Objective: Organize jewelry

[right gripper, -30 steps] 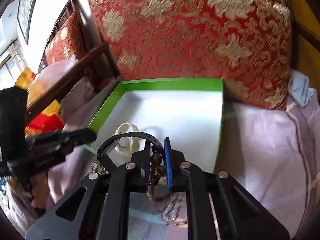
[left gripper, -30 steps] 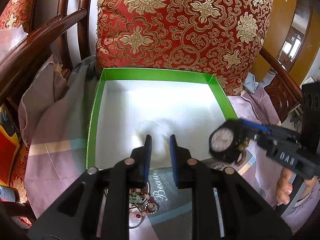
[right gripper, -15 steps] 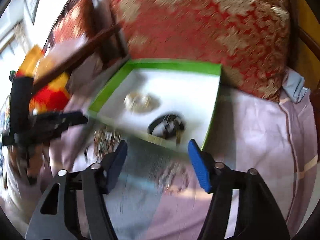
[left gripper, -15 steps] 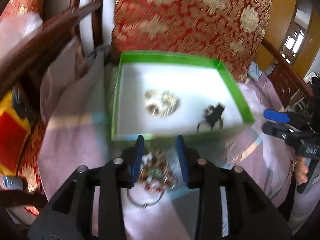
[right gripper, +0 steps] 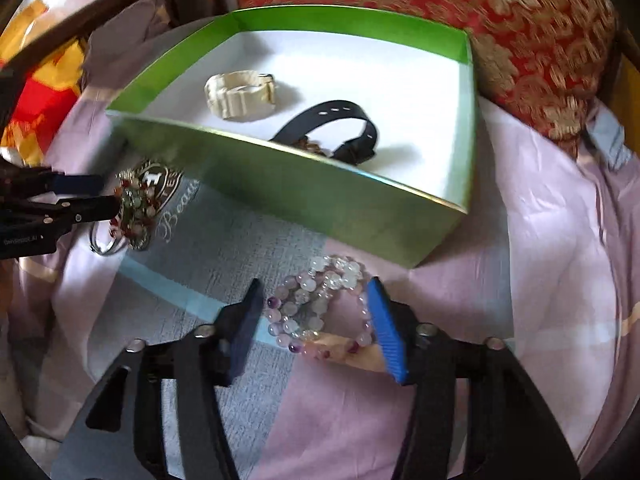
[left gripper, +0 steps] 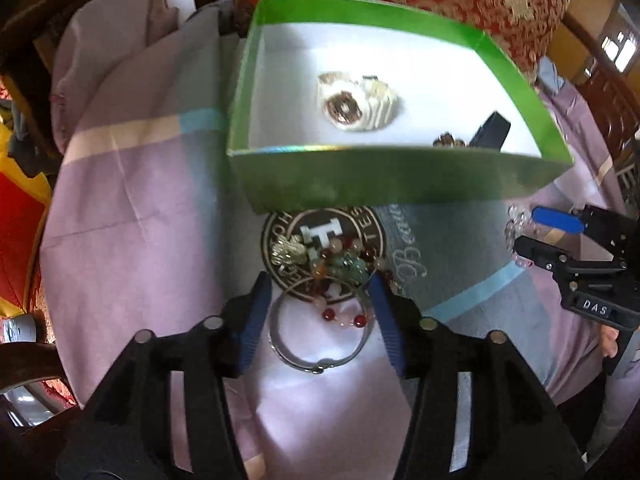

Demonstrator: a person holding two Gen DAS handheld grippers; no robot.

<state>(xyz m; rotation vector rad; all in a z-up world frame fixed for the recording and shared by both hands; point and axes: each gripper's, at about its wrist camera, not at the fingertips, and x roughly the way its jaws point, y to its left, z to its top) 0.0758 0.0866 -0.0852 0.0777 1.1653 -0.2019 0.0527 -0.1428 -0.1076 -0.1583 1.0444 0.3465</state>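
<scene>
A green box [right gripper: 320, 196] with a white floor is seen on a lilac patterned cloth [right gripper: 520, 280], with a red and gold cushion [right gripper: 480, 20] behind it at twelve o'clock. Two watches are held inside the box: a cream watch [right gripper: 240, 96] toward ten o'clock and a black-strapped watch [right gripper: 336, 128] near the front wall, the two apart from each other. In the left wrist view the cream watch [left gripper: 356, 102] is shown face up, and only a corner of the black one [left gripper: 490, 134] is seen above the box's front wall [left gripper: 400, 178].

The left hand-held gripper [left gripper: 320, 296] is released, its blue-padded jaws spread wide on either side of a heap of mixed beaded bracelets [left gripper: 336, 262] (red, green and pale beads, with a gold charm at ten o'clock of the heap) and a silver bangle [left gripper: 320, 344] lying just in front of the box. Whether the pads touch the heap cannot be told.

The right hand-held gripper [right gripper: 316, 304] is likewise released, and a cluster of pale pink and clear bead bracelets [right gripper: 320, 304] is framed between its open jaws, on the cloth just outside the box's near corner. Nothing is gripped by either tool. At nine o'clock in the right wrist view the left tool is seen beside its heap [right gripper: 134, 204].
</scene>
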